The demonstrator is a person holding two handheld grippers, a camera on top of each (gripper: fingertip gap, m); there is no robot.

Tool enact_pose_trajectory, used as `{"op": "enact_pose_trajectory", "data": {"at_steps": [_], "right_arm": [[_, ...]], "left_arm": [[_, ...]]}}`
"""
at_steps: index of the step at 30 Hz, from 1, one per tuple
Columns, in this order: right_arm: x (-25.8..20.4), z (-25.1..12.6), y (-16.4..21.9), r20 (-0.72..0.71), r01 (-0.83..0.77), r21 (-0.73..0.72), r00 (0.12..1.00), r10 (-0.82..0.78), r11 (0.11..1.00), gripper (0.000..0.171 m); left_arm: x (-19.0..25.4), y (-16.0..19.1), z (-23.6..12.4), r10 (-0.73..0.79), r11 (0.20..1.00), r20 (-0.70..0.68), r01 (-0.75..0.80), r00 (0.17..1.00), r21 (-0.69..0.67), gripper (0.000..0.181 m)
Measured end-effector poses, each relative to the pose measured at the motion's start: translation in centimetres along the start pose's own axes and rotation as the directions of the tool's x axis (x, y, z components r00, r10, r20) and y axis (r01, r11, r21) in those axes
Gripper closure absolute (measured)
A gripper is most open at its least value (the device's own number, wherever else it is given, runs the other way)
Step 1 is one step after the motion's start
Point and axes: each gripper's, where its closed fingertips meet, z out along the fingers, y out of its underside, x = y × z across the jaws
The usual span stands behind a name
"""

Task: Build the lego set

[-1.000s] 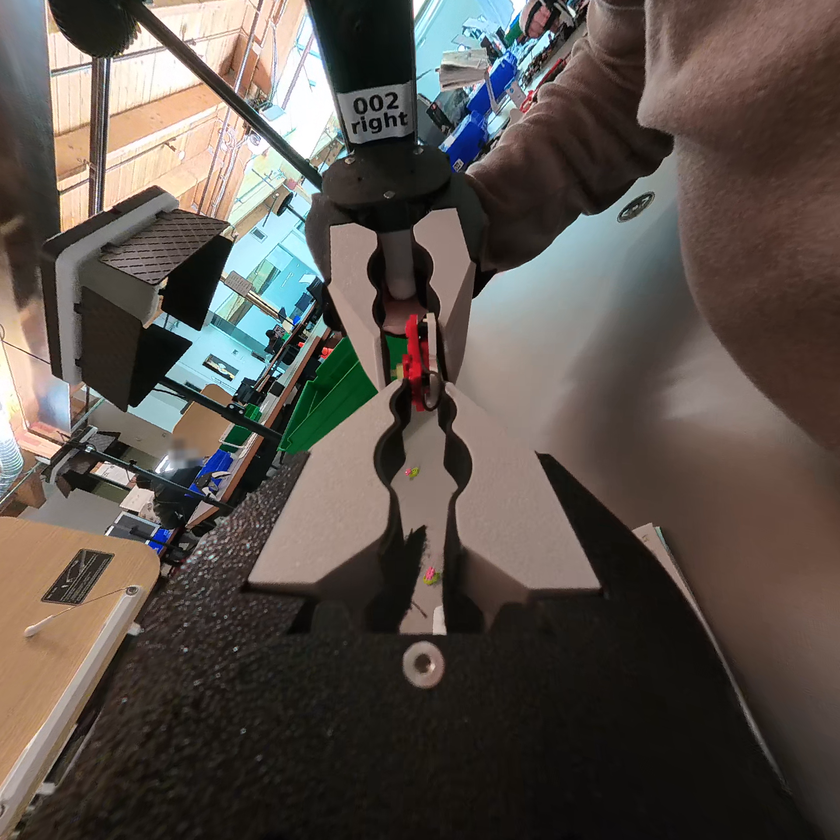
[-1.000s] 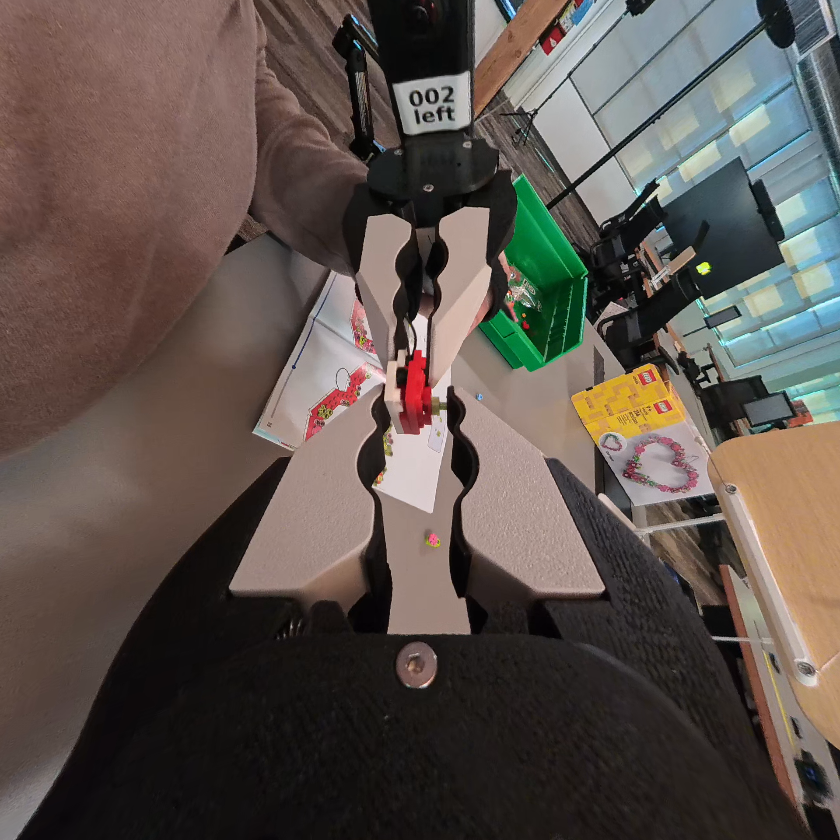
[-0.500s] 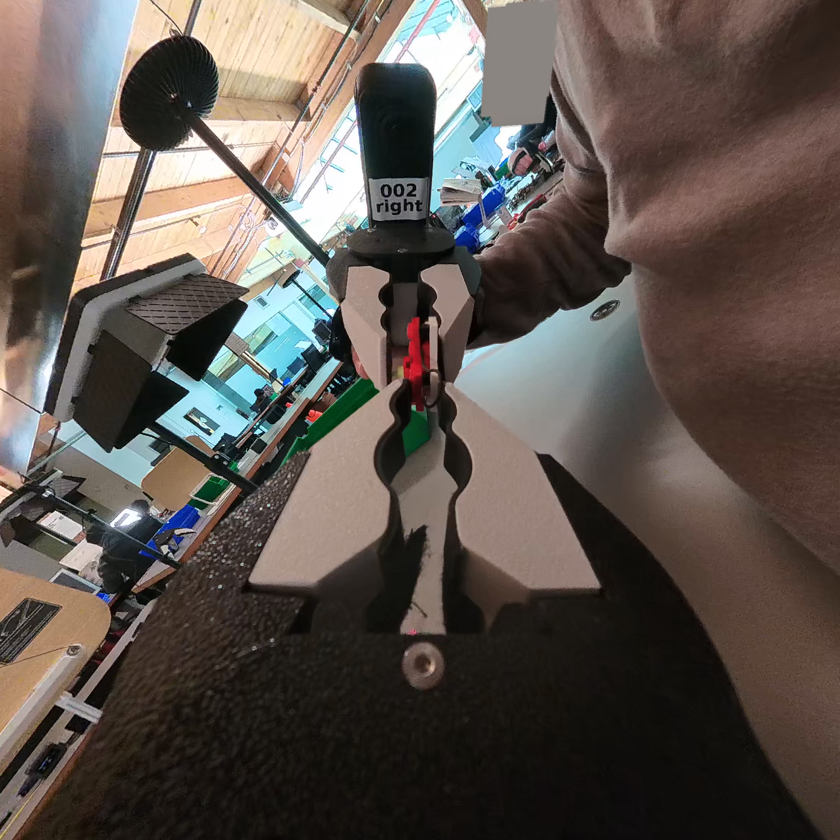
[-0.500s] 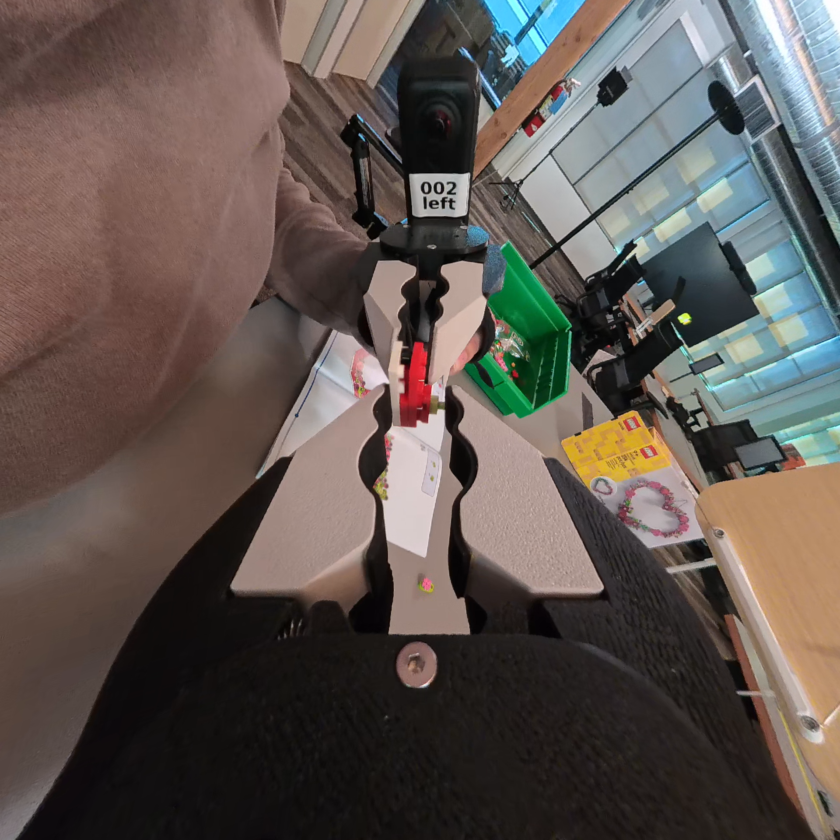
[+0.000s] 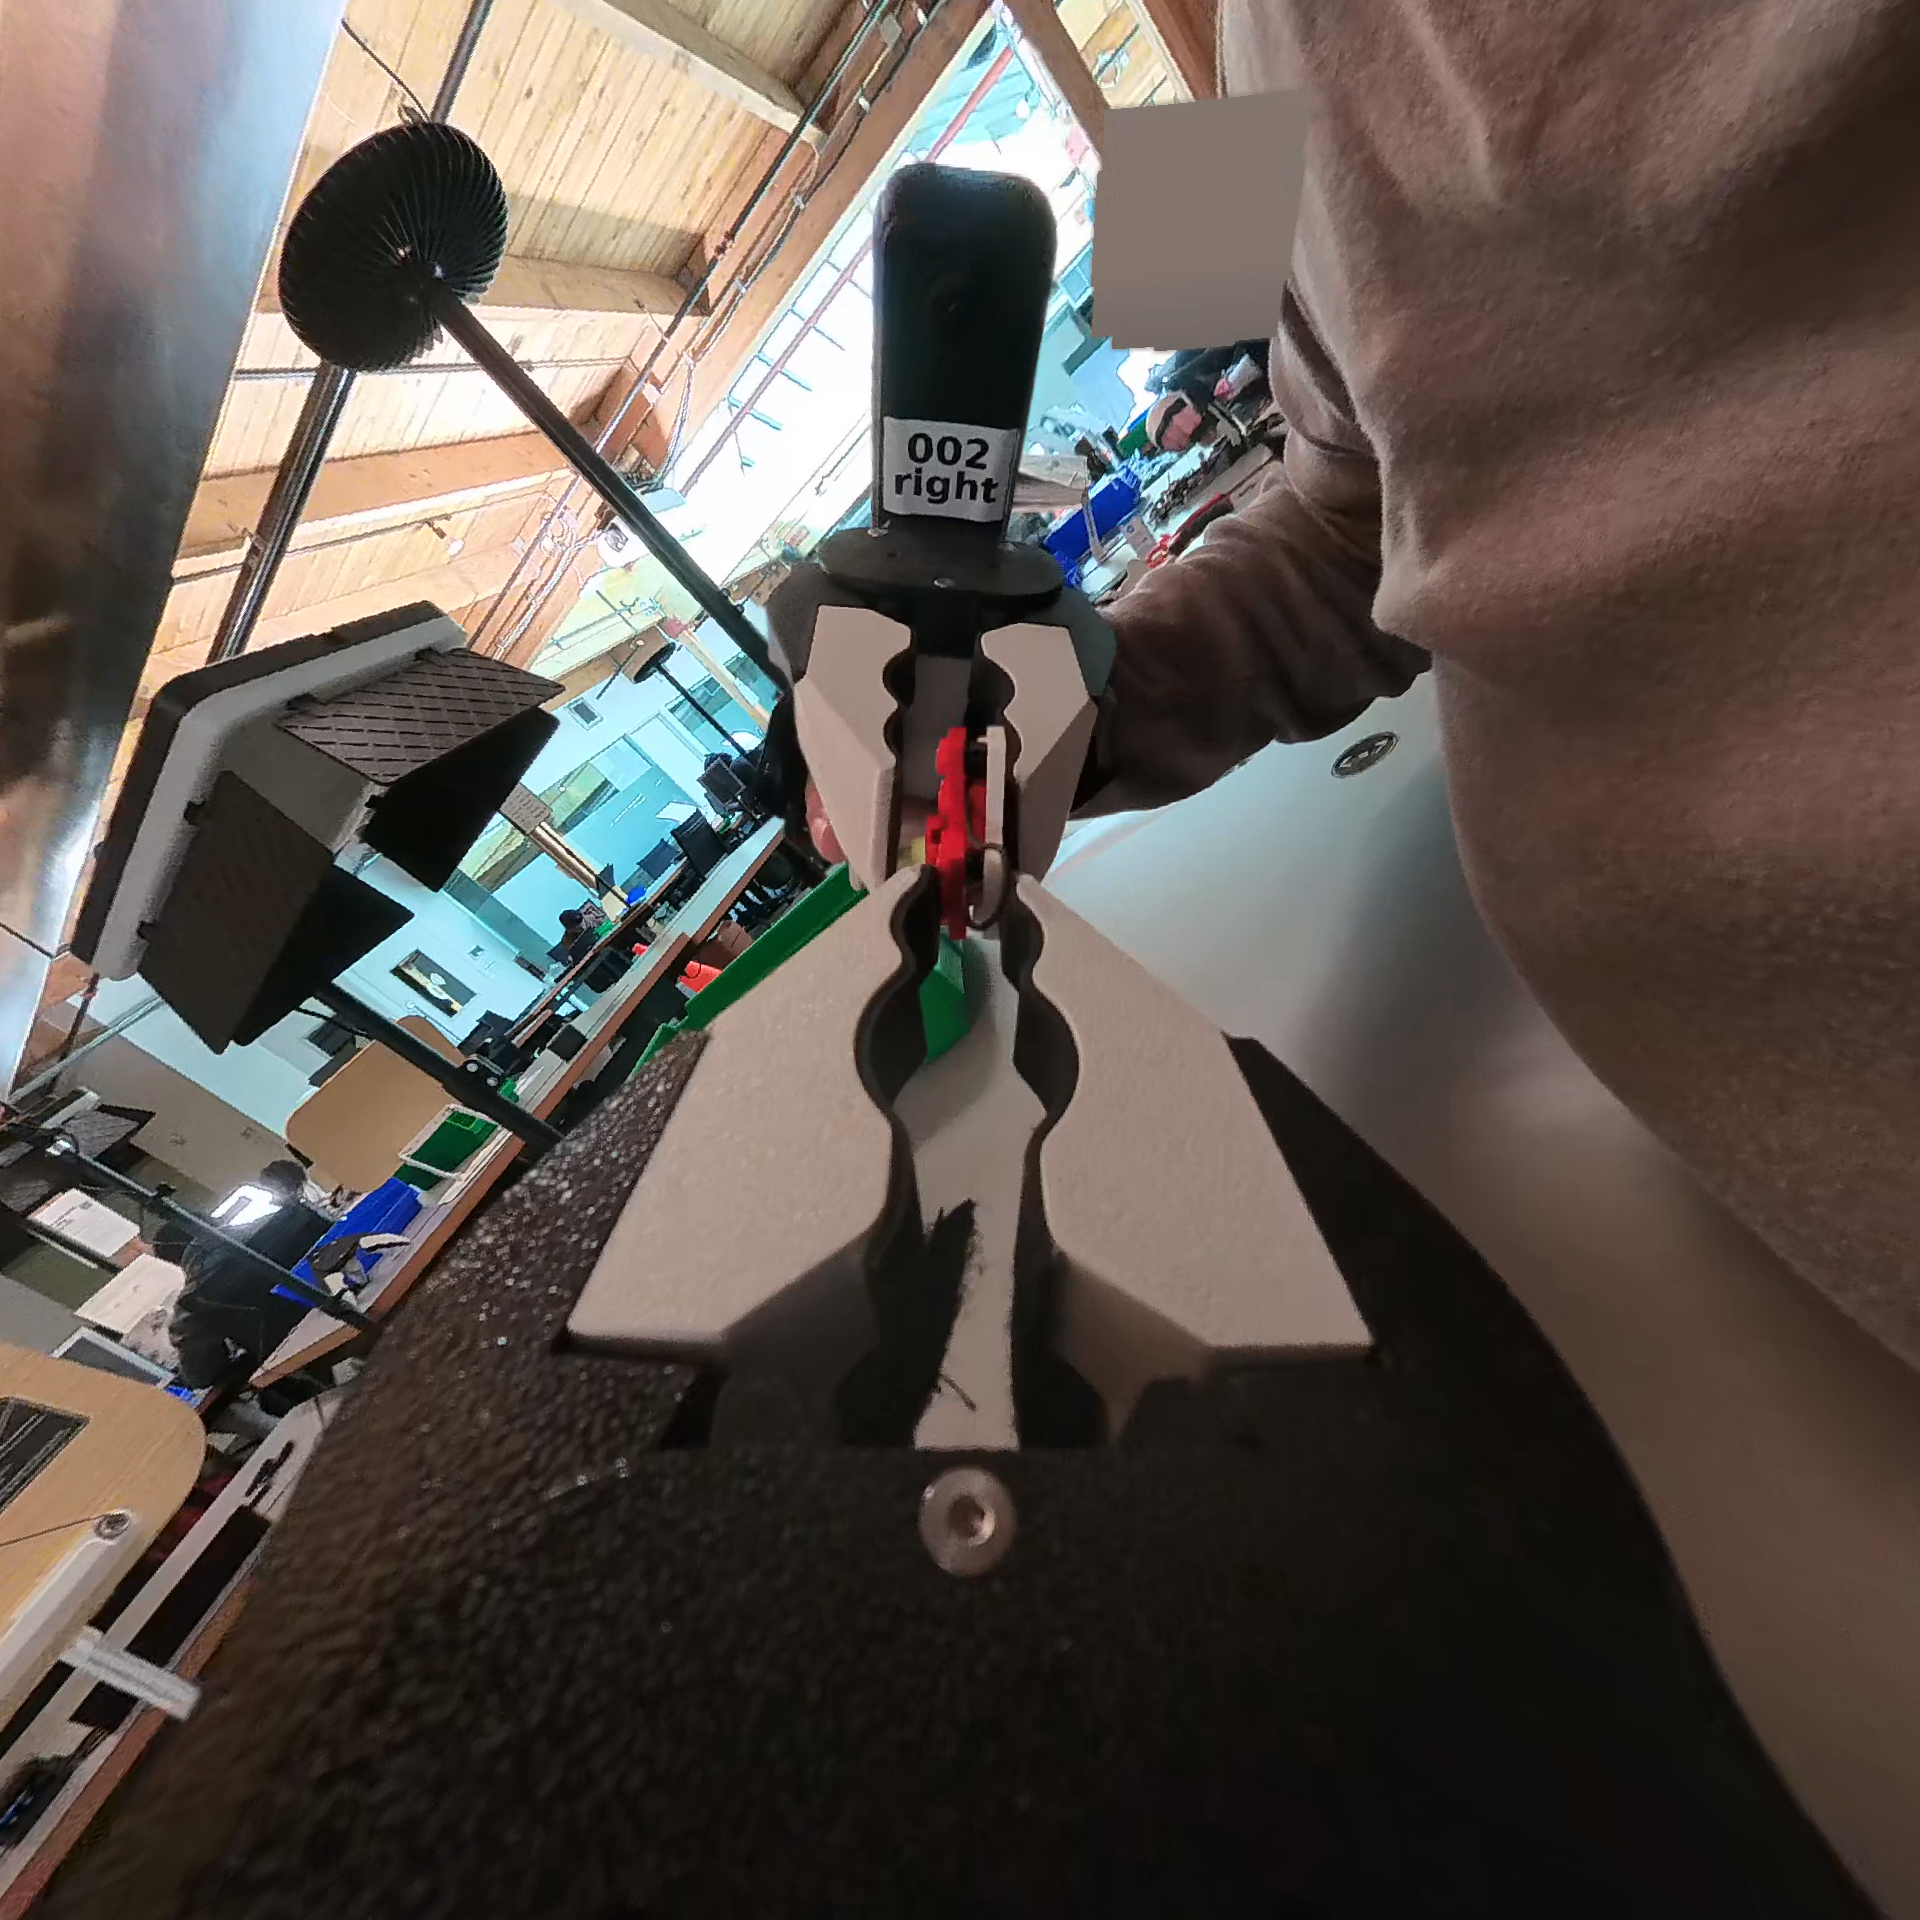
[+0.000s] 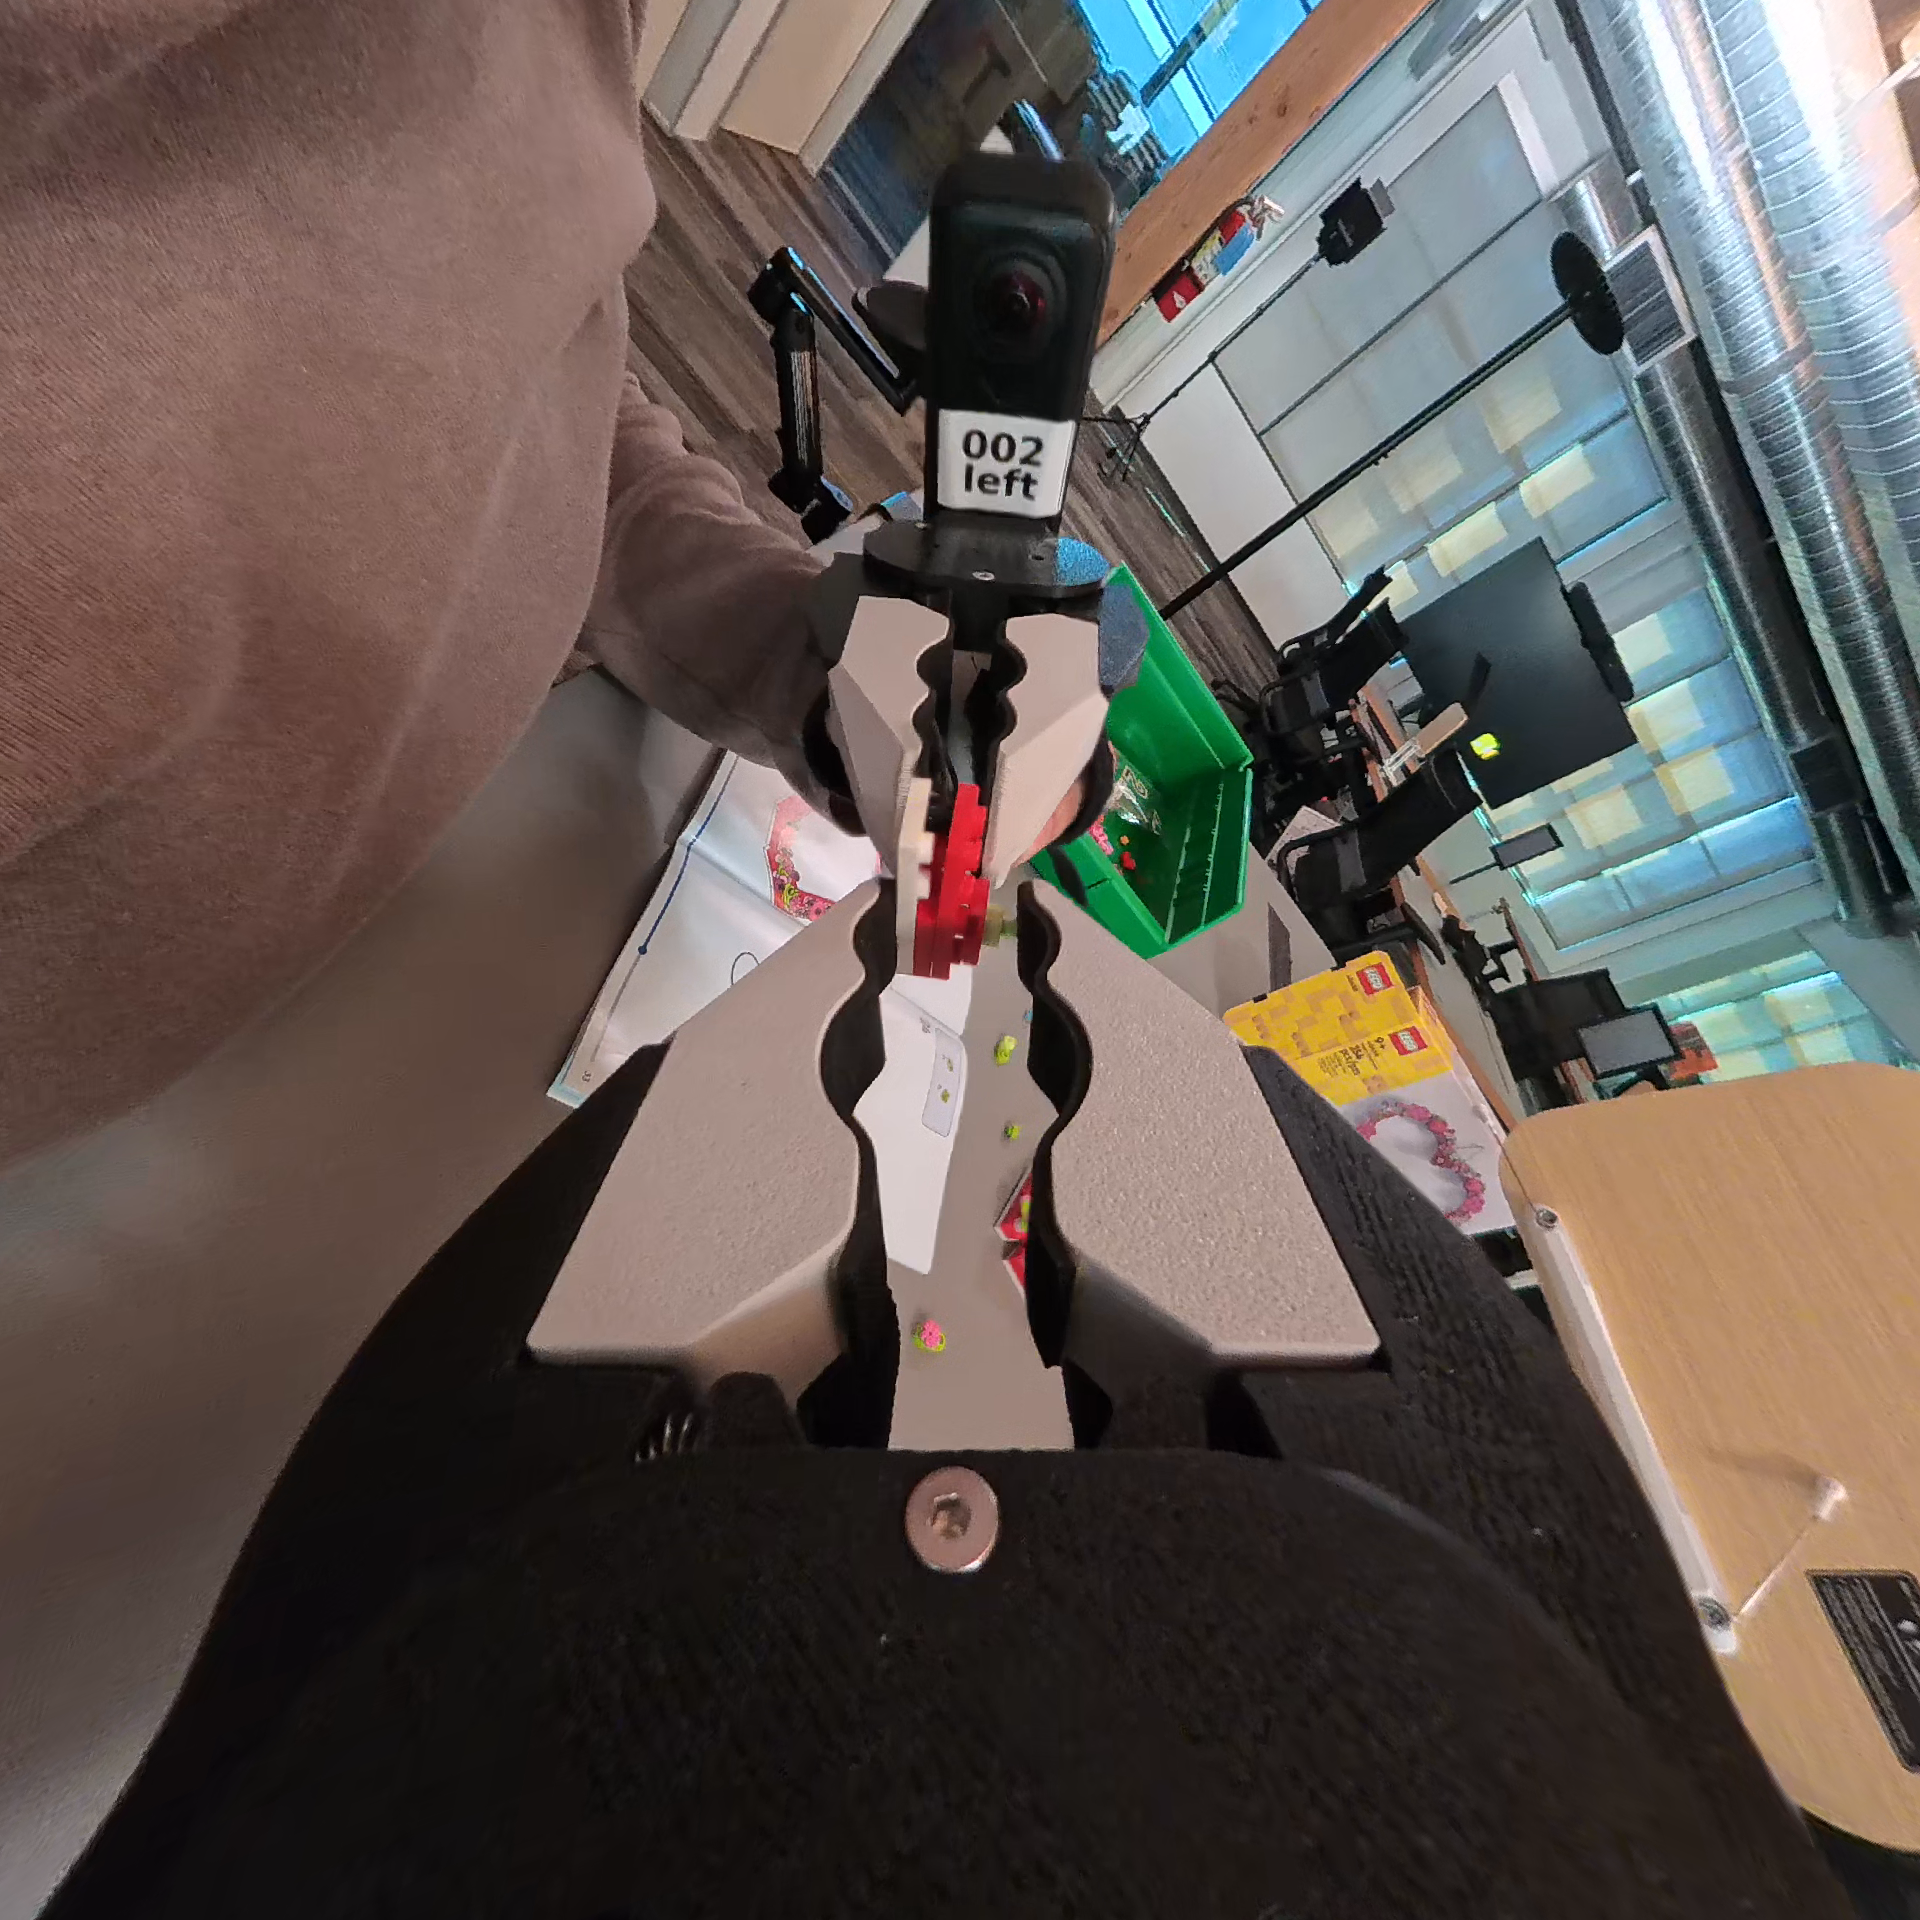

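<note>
A small red and white lego assembly hangs in the air between my two grippers, which meet tip to tip above the grey table. My left gripper is shut on its one end. My right gripper is shut on the other end, where a small yellow-green stud sticks out sideways. In the left wrist view the assembly shows as a red piece with a white plate, set between the right gripper's fingers. How far each grip reaches along the assembly is hidden.
An open instruction booklet lies on the table below. A green bin and a yellow lego box stand beyond it. Small loose flower pieces lie on the table. A wooden desk is at the right. The person's brown-sleeved body is close. Only a small space, under 4 cm, lies between the two pairs of fingers.
Both grippers have risen and tilted, with the assembly still between their tips. Each now looks farther from the other's camera, so the whole opposite gripper and its camera show.
</note>
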Motion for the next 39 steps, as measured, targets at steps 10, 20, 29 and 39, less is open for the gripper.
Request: {"op": "enact_pose_trajectory", "data": {"at_steps": [10,20,29,39], "right_arm": [[0.0,-0.1,-0.9,0.003,0.018,0.002,1.000,-0.018,1.000,0.152],[0.1,0.1,-0.8,0.027,0.027,-0.071,0.999,-0.025,0.997,0.153],[1.1,-0.1,5.6,-0.076,-0.217,-0.187,0.976,0.206,0.958,0.090],[3.8,-1.1,12.3,-0.499,-0.388,0.122,0.772,0.394,0.914,0.100]], "left_arm": [[-0.1,-1.0,-0.1,-0.035,0.998,-0.021,0.036,0.999,0.052,0.172],[-0.1,-0.9,-0.2,-0.022,0.999,-0.023,0.023,0.999,0.031,0.171],[-1.7,4.8,-0.9,0.163,0.953,0.095,-0.132,0.982,-0.271,0.172],[-5.3,9.5,-12.7,0.548,0.635,0.237,-0.214,0.802,-0.742,0.172]]}}
